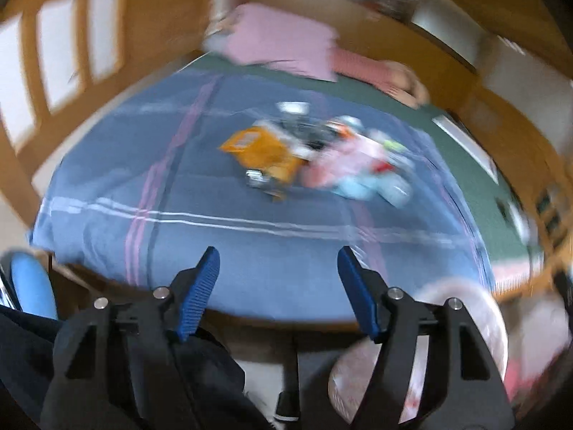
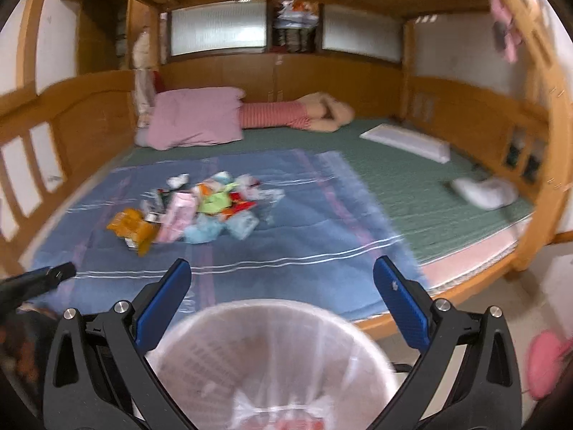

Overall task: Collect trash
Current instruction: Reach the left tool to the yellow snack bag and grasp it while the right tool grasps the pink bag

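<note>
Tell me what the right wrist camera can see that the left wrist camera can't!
Only the right wrist view shows the frosted windows behind the bed, a white sock on the green mattress, and the whole wastebasket with its clear liner, right below the right gripper.

Only the left wrist view shows something round and blue at the lower left, and the left gripper, jaws apart with nothing between them.

Both show the trash pile of wrappers on the blue blanket, the pink pillow and the wooden bed frame.

Bed w/ blanket, trash pile
</note>
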`<state>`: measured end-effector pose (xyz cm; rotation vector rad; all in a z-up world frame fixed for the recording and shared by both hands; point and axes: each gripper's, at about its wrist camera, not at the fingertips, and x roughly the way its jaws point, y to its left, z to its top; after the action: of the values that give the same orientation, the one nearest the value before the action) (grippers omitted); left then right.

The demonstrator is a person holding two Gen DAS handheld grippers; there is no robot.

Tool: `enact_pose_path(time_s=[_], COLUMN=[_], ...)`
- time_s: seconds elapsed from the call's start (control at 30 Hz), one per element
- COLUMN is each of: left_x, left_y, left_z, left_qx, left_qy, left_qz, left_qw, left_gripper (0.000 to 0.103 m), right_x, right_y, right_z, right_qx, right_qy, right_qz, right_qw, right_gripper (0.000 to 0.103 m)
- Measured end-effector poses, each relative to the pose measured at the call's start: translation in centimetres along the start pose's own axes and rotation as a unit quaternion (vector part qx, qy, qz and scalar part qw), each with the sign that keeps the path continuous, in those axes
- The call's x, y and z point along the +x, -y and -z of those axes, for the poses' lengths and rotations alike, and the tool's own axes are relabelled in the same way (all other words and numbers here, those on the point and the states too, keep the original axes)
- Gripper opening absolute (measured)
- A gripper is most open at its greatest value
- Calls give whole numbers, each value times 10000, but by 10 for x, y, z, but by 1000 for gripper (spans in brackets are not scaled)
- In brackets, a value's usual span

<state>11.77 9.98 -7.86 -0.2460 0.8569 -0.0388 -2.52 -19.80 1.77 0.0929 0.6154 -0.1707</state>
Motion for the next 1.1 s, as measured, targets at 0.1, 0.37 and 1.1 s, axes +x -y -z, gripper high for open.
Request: enact_pose_path(time_s=[0.1,0.37,1.1], left_x=[35,140,165], left_y=[-37,-39,-61], left_z=[-24,-80,-86], left_qx=[-585,-1116,-1595], left_qy=[-259,-602,-273], left_qz=[-120,259,972], left_qw=[9979,9916,9820], left_gripper=[72,95,23], right_x=[24,64,284], right_y=[1,-11,-147], right_z=[-2,7,-87], right_qx=[140,-132,6], right_qy=[-438,-924,-1580], right_qz=[-250,35,-840], right_qw=[9986,9956,9839], right_gripper=[100,100,100])
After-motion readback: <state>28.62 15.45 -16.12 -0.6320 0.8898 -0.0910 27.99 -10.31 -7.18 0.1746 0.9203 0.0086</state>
